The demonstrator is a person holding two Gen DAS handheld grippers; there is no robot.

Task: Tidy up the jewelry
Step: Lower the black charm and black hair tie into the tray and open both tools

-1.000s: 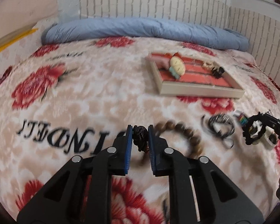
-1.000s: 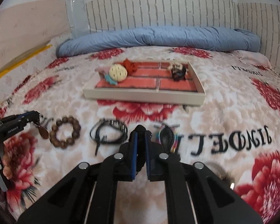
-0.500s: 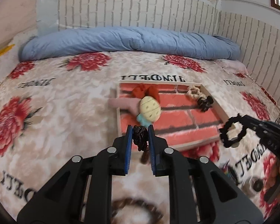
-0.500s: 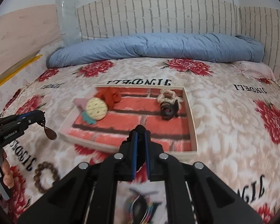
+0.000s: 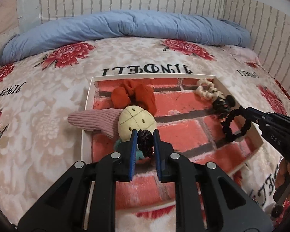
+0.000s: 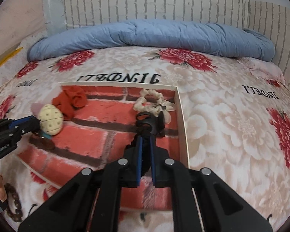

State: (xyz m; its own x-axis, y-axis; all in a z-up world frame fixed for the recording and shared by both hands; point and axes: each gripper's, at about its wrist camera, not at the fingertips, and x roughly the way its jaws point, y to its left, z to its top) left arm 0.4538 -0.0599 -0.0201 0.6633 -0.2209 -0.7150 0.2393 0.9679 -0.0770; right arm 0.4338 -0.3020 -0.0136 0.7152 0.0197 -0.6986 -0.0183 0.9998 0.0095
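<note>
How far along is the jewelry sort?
Done: red scrunchie, cream scrunchie and a few more pieces lie in the tray. In hand: left gripper grips a dark braided piece; right gripper holds a black loop, both over the tray. Left: wooden bead bracelet on the blanket.

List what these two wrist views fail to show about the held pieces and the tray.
- Dark braided piece in the left tool: lower end hidden behind the fingers, left wrist view.
- Black hair tie in the right tool: mostly hidden by its fingers in the right wrist view.
- Tray: near rim covered by tool bodies, both views.
- Wooden bead bracelet: cut off by the left tool, right wrist view.
</note>
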